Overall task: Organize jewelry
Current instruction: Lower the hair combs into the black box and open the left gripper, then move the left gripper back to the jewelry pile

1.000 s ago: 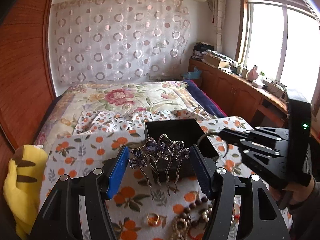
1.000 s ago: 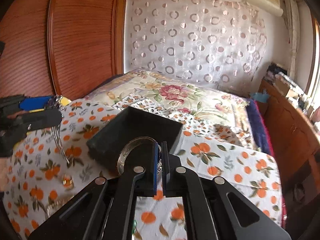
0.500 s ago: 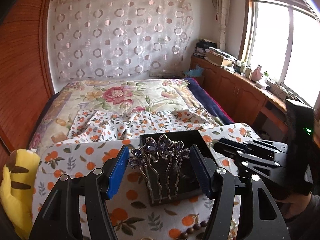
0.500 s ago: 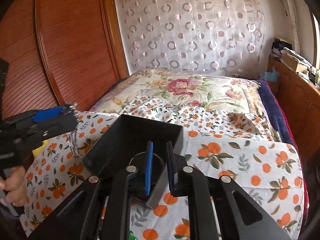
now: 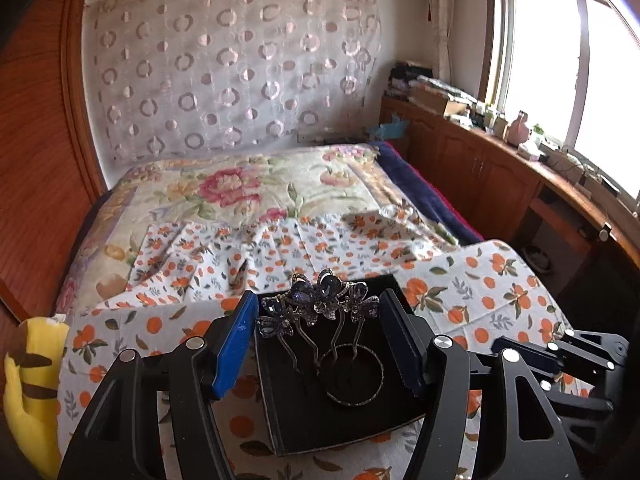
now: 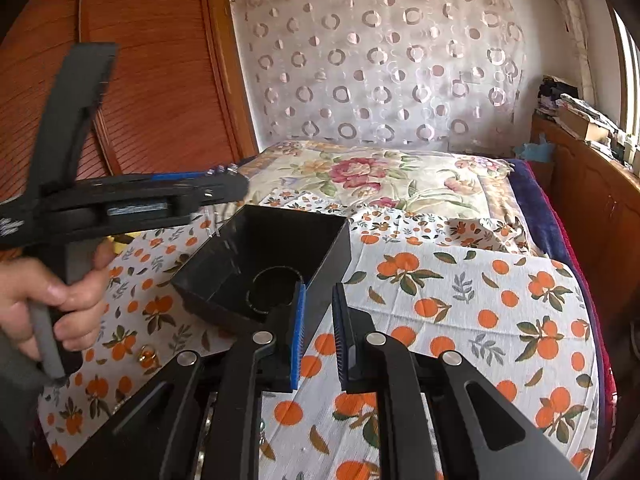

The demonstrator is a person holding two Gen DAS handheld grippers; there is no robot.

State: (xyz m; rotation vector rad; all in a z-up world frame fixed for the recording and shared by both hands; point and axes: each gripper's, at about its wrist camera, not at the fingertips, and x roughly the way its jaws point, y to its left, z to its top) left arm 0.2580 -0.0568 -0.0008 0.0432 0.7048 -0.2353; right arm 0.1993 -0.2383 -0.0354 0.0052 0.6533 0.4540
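My left gripper (image 5: pixel 316 336) pinches a purple-jewelled hair comb (image 5: pixel 318 308) — prongs hanging over the black box (image 5: pixel 340 420), where a bangle (image 5: pixel 354 374) lies flat. My right gripper (image 6: pixel 319 332) hovers beside the box, jaws slightly apart — empty, I think.

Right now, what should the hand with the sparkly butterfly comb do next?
Probably lower it a little and let go. The left gripper holds the purple jewelled butterfly hair comb above the open black box, where the silver bangle already lies.
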